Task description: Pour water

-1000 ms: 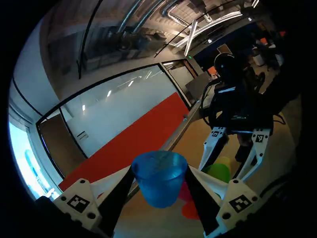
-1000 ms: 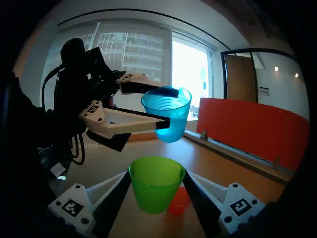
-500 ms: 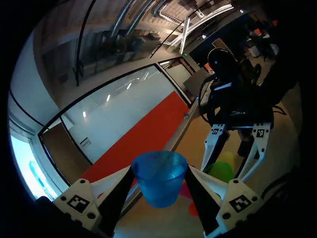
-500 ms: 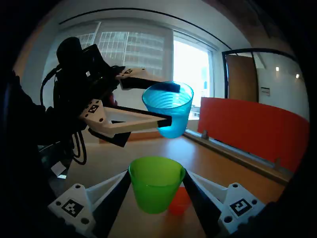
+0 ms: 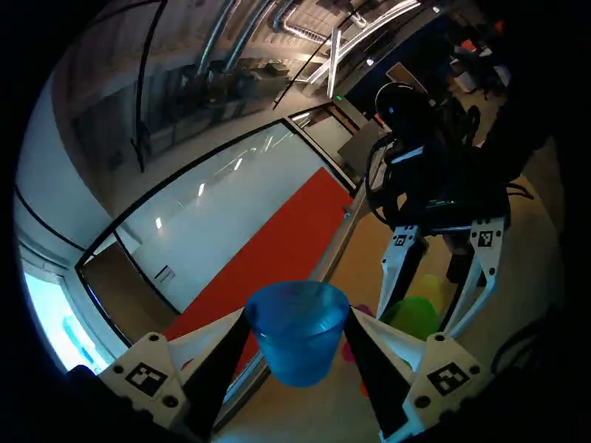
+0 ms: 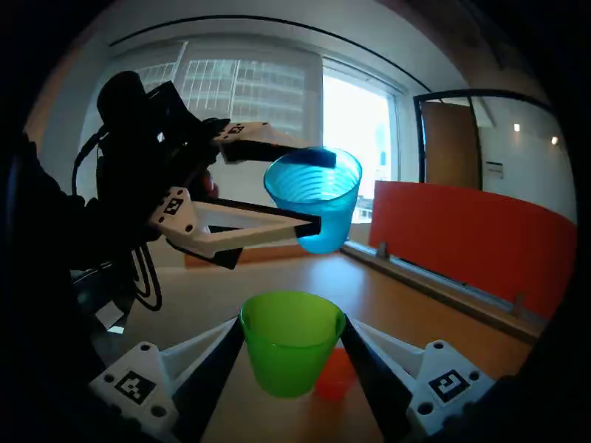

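Plastic this thin looks light and likely to flex, so a gentle mid-wall squeeze suits. The left gripper, rolled sideways, clamps the blue cup, tipped, at twelve o'clock above the green cup, which the right gripper clamps upright, low over the surface.

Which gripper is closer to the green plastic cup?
Right. The right gripper grips the green plastic cup; the left gripper, holding a blue plastic cup, hangs above it, apart.
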Demonstrator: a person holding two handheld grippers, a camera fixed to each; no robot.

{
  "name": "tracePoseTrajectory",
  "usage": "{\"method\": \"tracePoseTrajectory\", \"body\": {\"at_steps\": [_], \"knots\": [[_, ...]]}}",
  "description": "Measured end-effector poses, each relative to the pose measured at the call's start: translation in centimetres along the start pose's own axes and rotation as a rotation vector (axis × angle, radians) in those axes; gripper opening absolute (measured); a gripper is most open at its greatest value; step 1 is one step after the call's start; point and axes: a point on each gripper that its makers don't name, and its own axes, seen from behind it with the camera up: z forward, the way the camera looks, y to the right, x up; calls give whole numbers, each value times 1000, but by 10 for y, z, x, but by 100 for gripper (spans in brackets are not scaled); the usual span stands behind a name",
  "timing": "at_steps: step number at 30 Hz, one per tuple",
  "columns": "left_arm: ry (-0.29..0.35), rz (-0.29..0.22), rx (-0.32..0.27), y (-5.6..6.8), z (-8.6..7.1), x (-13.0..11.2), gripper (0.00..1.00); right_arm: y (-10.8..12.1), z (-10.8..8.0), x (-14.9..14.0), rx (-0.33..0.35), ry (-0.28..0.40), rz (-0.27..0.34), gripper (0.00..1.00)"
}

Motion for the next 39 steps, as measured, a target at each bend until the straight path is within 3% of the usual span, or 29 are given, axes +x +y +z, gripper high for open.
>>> {"method": "tracePoseTrajectory", "body": {"at_steps": [24,39], "knots": [[-5,115,15,1,5,-4,85,-2,2,-1,4,2,3,93],[-15,156,34,-3,6,-5,86,-2,2,0,4,7,4,93]]}}
